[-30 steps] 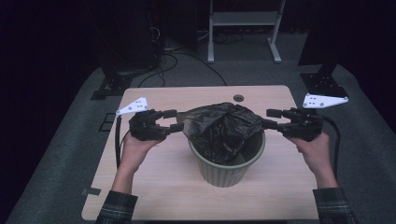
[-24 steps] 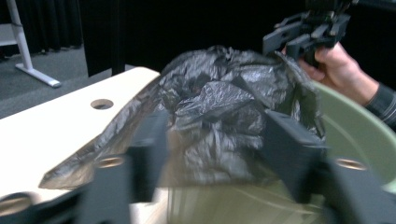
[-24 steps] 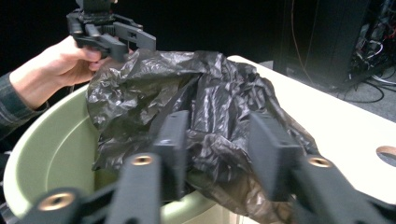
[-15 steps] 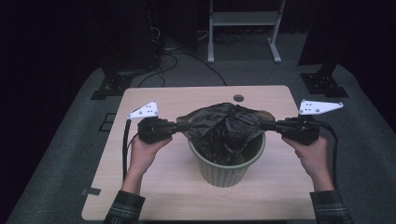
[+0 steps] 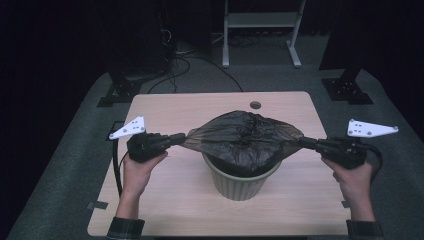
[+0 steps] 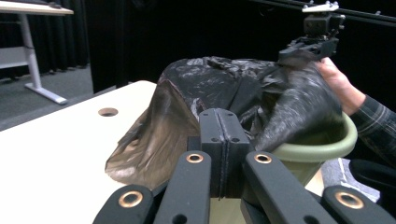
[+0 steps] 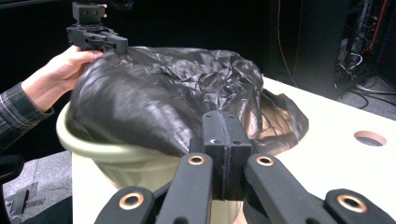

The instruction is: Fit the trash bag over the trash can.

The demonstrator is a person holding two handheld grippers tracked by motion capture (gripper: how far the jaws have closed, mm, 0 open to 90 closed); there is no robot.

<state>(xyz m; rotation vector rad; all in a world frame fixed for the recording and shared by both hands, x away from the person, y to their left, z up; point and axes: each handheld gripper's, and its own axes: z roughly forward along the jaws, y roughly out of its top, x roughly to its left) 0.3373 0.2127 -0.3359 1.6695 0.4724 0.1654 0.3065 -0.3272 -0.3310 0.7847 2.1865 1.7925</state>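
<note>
At the centre of the high view a black bin bag [image 5: 242, 142] is held stretched over a green bin [image 5: 240, 182], which stands on the wooden table [image 5: 165, 200]. The left gripper [image 5: 182, 138], at centre left, is clamped on the bag's left edge, and the right gripper [image 5: 302, 142], at centre right, on its right edge; in each gripper view the jaws are seen pressed together on the plastic. The bag is drawn wide apart, probably so that its mouth can be opened broader than the rim and pulled down around it. Whether the far hem already lies over the rim cannot be told, since the film is crumpled there. The bag is not yet seated.
</note>
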